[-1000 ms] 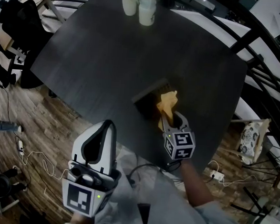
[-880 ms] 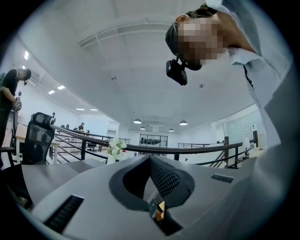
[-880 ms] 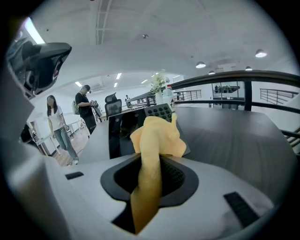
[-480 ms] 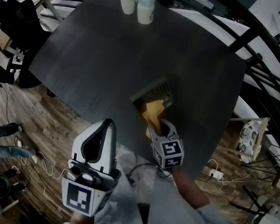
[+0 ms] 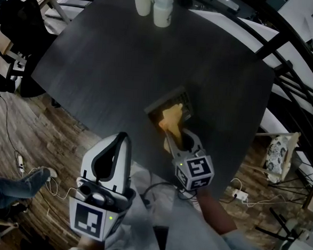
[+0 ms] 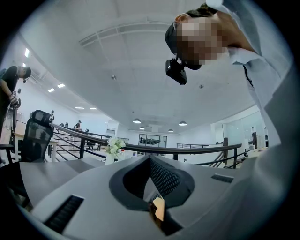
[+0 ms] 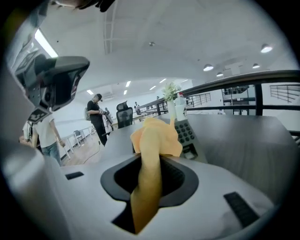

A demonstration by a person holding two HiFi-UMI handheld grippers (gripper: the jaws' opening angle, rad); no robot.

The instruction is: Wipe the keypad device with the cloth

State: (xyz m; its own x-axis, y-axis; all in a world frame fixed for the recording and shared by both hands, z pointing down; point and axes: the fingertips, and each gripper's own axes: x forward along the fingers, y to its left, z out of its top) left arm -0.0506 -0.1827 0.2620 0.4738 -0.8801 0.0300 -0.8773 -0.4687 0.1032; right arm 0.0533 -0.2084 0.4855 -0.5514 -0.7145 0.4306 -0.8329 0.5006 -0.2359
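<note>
1. Dark tabletop fills most of the head view. It is bordered by wood flooring and a black railing. Two white vessels are placed at its far edge.
2. The keypad device is located toward the table's near right edge. In the right gripper view it is shown as a grey, sloped unit with rows of dark round keys and a small rectangular window below them.
3. The cloth, orange-yellow and bunched, is laid over the device's near portion. The keys at the far end are uncovered.
4. The right gripper is clamped on the cloth, and a rolled tail of cloth is passed back between the jaws.
5. The left gripper is held by the table's near edge, apart from the device. Its jaws are brought together and nothing is gripped. A small orange patch low in the slot cannot be identified.
</note>
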